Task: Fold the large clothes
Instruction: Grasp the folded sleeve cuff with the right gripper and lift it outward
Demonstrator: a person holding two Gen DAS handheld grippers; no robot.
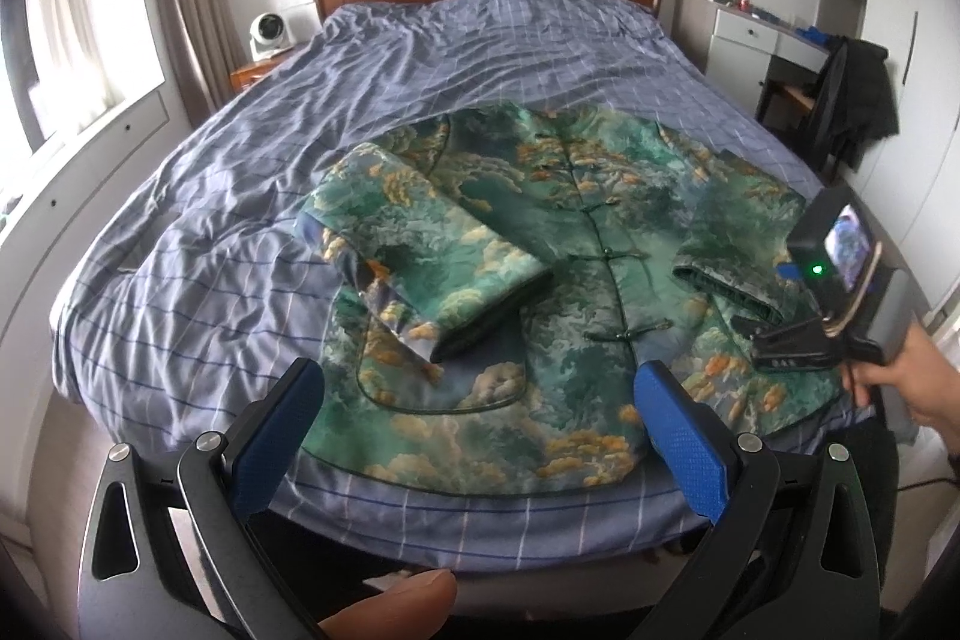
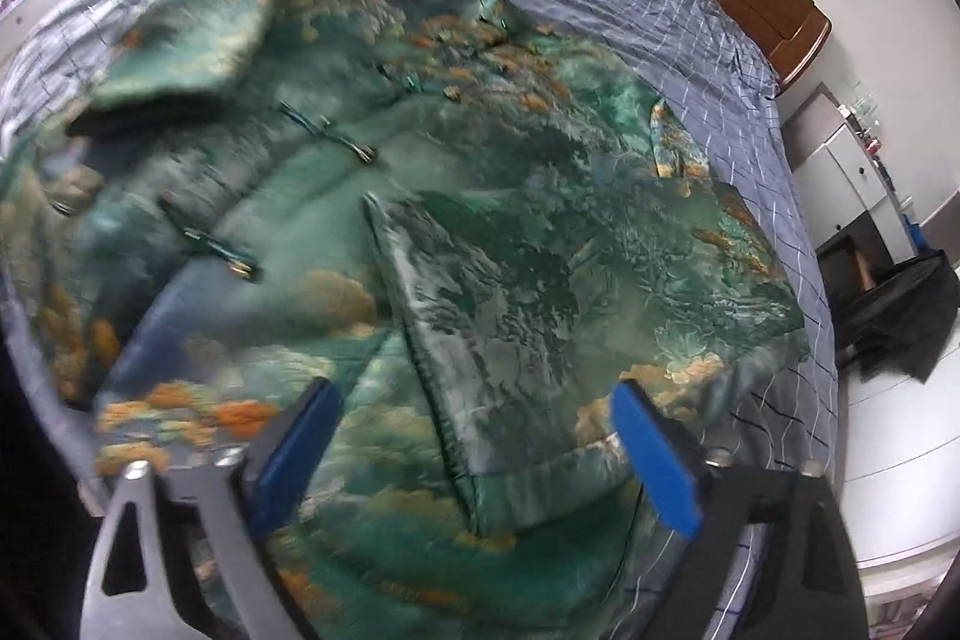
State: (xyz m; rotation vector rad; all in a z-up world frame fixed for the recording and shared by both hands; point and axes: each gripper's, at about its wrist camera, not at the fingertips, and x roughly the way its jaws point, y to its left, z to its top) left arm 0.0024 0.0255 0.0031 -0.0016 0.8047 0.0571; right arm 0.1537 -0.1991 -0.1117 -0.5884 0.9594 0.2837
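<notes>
Jacket (image 1: 540,244) flat on bed (image 1: 240,196), both sleeves folded across front | left gripper (image 1: 480,394) jaws wide, empty, above hem | right gripper (image 2: 474,436) jaws wide, astride right sleeve cuff, pads not touching.

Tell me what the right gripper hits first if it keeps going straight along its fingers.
Most likely the folded-in sleeve of the green jacket, lying right ahead of the open right gripper. Depth is hard to judge, but nothing else seems to be in the way.
</notes>
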